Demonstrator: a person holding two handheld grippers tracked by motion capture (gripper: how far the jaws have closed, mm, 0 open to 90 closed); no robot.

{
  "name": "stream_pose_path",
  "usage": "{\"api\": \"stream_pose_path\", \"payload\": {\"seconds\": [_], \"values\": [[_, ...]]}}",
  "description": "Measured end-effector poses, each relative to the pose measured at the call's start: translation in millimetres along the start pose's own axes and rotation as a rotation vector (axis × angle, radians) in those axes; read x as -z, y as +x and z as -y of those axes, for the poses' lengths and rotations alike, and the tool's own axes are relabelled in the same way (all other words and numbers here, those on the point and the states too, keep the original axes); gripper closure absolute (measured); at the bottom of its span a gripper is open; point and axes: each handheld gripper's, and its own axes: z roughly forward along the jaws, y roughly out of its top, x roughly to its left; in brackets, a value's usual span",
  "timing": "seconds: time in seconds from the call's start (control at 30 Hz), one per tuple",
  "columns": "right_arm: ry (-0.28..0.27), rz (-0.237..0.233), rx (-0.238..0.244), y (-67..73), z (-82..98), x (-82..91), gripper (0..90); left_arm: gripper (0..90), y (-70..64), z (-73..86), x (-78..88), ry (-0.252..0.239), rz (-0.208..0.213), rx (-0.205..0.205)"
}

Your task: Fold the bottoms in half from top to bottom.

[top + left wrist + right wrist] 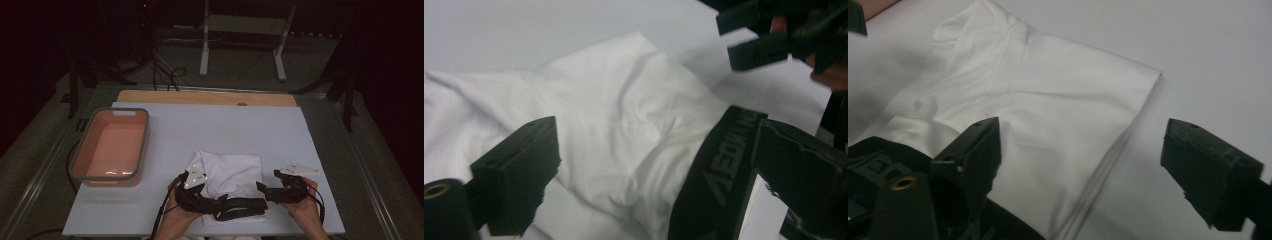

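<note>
I had both grippers' jaws spread and pinching nothing, the left gripper (216,201) and right gripper (261,188) flanking the folded white cloth garment with black elastic waistband (232,175), apparently to leave the fold undisturbed on the table (200,125).

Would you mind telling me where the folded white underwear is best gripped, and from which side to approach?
I would take the white underwear by its black waistband, coming from the person's side of the table. The band is thick, lies along the near edge and sits closest to both open grippers, the left gripper and the right gripper. The folded cloth lies flat, offering little to pinch.
</note>
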Motion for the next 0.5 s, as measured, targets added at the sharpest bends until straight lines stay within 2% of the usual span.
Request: {"api": "stream_pose_path", "payload": {"seconds": [0.1,0.17,0.5], "values": [[0.002,-0.003,0.004,1.5,0.5,-1.0,15.2,1.6,1.4,-3.0,0.1,-0.010,0.004,0.000],[0.000,-0.020,0.017,4.1,1.3,-1.8,13.9,0.5,2.9,-7.9,-0.5,-0.018,-0.010,-0.002],[-0.009,-0.025,0.018,5.1,3.3,-1.8,12.6,0.2,11.8,-15.5,-2.5,-0.034,-0.032,-0.019]]}}
